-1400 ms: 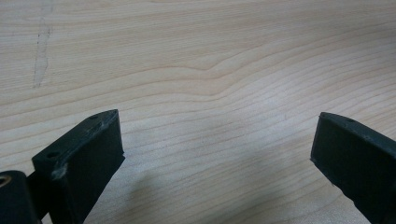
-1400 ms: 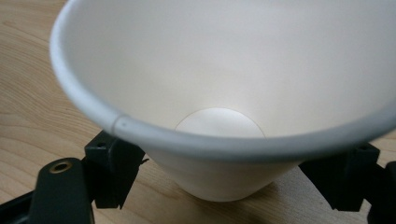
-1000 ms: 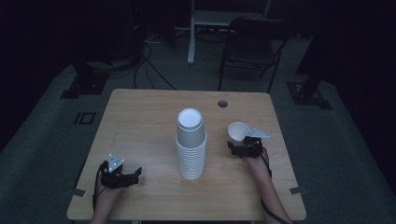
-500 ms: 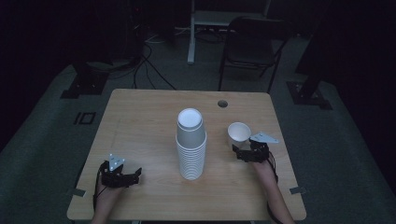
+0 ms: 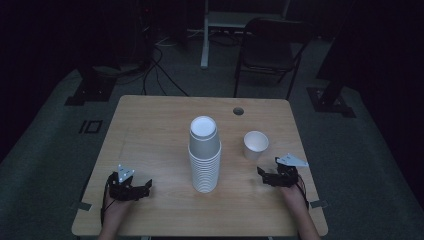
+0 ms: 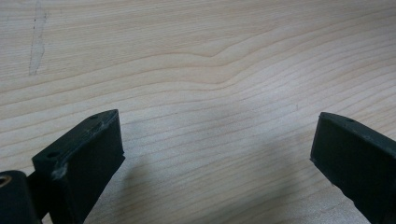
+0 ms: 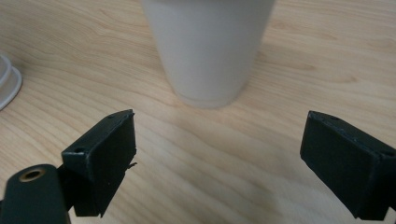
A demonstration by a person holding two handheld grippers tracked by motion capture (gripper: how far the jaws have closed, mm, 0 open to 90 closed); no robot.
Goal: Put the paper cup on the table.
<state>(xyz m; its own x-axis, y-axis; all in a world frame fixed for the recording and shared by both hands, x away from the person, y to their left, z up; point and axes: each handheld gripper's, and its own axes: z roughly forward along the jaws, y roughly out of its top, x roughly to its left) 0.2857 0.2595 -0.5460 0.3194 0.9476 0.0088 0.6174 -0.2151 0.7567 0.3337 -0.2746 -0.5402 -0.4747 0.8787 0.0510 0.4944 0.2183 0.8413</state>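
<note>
High view: the single cup [image 5: 256,145] now stands upright on the tabletop [image 5: 150,130], right of the stack [image 5: 204,155], and the right hand-held gripper [image 5: 272,178] has let it go and drawn back toward the near edge, jaws wide and empty. The left hand-held gripper [image 5: 131,190] rests wide open too, unmoved, so I judge one cup is dealt off the stack and the placing is done
</note>
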